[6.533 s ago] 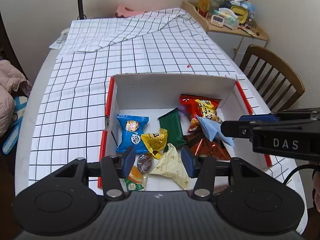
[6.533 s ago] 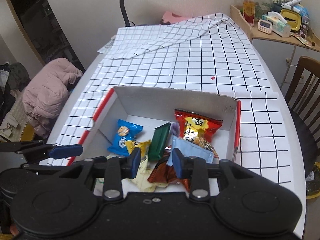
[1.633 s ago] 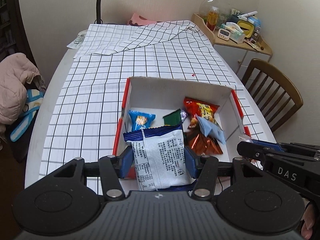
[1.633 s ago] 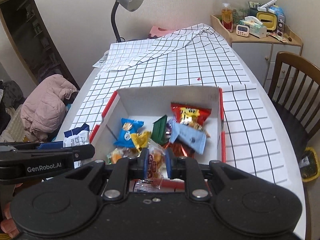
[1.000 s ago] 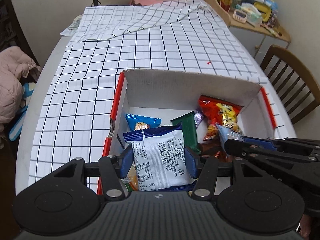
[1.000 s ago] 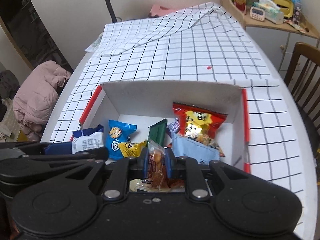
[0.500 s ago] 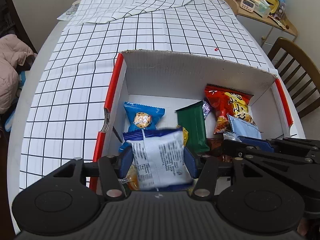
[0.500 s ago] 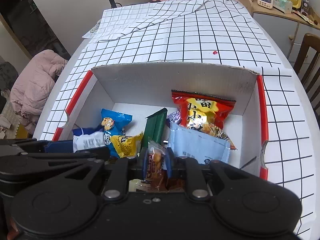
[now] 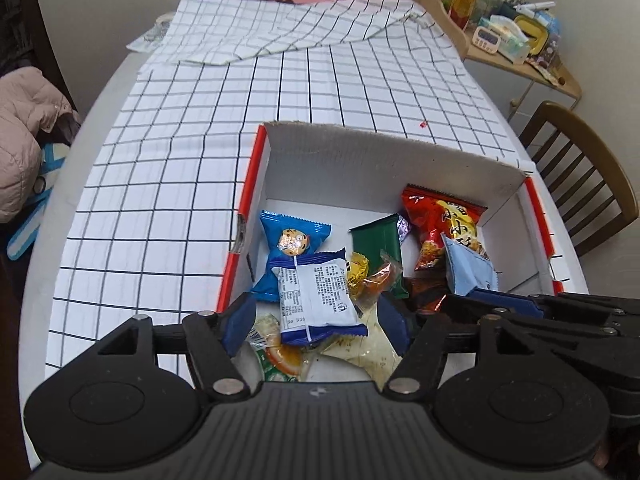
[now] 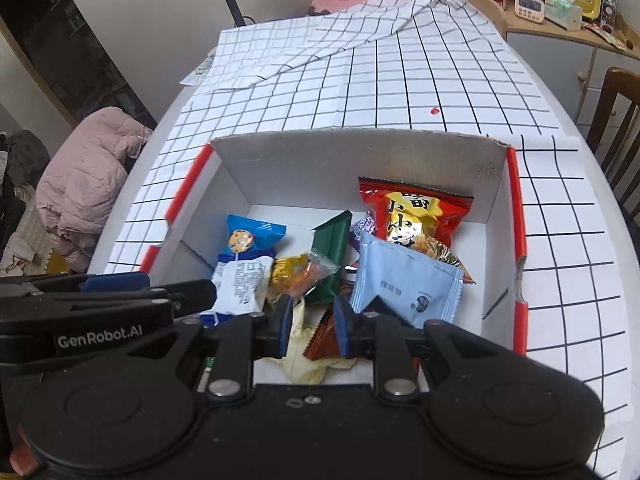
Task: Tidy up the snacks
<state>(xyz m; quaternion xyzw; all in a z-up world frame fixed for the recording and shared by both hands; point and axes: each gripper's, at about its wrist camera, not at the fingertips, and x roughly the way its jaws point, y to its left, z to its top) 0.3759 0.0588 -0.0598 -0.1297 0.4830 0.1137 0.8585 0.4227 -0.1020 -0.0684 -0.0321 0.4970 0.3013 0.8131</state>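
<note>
Left tool [image 9: 318, 320] apart, white-and-blue packet [image 9: 314, 294] lying free at lower centre in box [image 9: 384, 160]. Right tool [image 10: 310, 322] apart, holding nothing.

**Both snack packets dropped into the box**

Your left gripper [image 9: 316, 322] has opened its jaws and let go of the white and blue packet [image 9: 314, 294], which now lies inside the box [image 9: 384, 160] on top of the blue cookie packet [image 9: 294, 240]. Your right gripper [image 10: 310, 322] has also parted its jaws, and the small orange packet [image 10: 306, 274] it carried now rests on the pile beside the green packet [image 10: 330, 258].
</note>
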